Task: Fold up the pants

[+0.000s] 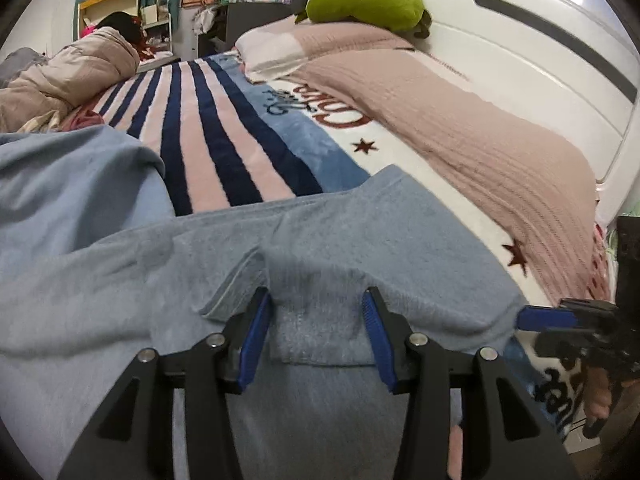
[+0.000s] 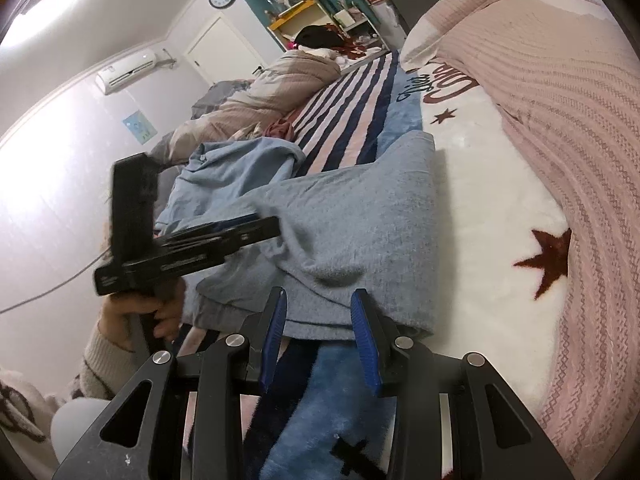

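Observation:
Light blue fleece pants (image 1: pixel 320 232) lie spread on the bed, also in the right wrist view (image 2: pixel 352 216). My left gripper (image 1: pixel 318 300) is open, its blue-padded fingers (image 1: pixel 256 336) standing on either side of a raised fold of the pants near the near edge. It shows from the side in the right wrist view (image 2: pixel 256 224), over the pants. My right gripper (image 2: pixel 319 300) is open, its fingers astride the pants' near hem. Its tip shows at the right edge of the left wrist view (image 1: pixel 524 318), touching the pants' corner.
The bed has a striped blue, pink and white blanket (image 1: pixel 208 136) with red stars. A pink knit cover (image 1: pixel 480 152) and green pillow (image 1: pixel 364 2) lie along the white headboard (image 1: pixel 520 40). A beige quilt (image 1: pixel 68 76) is bunched at the far left.

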Available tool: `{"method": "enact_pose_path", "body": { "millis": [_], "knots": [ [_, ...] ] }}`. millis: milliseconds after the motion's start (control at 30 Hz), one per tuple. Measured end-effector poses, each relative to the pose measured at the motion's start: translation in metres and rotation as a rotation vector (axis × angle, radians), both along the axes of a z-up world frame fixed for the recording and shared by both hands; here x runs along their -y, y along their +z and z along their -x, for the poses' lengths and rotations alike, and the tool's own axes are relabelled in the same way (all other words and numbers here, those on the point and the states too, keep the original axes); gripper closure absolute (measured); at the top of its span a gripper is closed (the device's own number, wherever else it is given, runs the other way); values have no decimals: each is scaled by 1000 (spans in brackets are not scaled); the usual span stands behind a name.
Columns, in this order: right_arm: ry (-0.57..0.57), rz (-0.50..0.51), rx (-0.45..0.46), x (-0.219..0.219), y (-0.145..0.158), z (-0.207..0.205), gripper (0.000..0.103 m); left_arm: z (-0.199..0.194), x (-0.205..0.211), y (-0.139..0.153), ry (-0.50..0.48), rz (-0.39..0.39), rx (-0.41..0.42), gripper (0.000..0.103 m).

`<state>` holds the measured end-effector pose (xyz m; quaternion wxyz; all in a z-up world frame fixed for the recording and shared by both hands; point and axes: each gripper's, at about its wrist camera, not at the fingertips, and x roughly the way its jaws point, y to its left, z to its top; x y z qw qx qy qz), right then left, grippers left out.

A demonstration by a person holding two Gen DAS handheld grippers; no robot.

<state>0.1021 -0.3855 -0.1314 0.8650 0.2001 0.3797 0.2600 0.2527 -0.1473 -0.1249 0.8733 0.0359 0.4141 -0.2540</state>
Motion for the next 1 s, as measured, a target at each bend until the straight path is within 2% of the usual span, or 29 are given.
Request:
{"method": "enact_pose_path", "body": {
  "millis": [100, 167, 300, 367, 400, 467, 567, 733, 1000],
  "knots": [
    [1, 5, 4, 0, 1, 1, 73, -3, 1, -8, 10, -23, -11, 59],
    [1, 4, 2, 1, 1, 2, 73, 0, -1, -11, 19, -28, -16, 53],
    [1, 2, -8, 0, -1, 2, 73, 4, -4, -14, 42, 7, -60, 52],
    [0, -4, -14, -2, -3, 0, 73, 7, -3, -14, 37, 13, -61, 67],
    [1, -8, -16, -2, -3, -1, 73, 8, -3, -13, 37, 15, -58, 71],
    [1, -13, -16, -3, -4, -2, 73, 9, -4, -12, 37, 50, -60, 85],
    [-2, -12, -14, -4, -2, -2, 73, 14, -4, -8, 35, 67, -39, 94],
    [-11, -5, -11, 0, 0, 3, 73, 32, -15, 9, 63, 87, 22, 95],
    [-26, -2, -10, 4, 5, 8, 73, 67, -52, 15, 126, 70, -21, 95]
  ]
}}
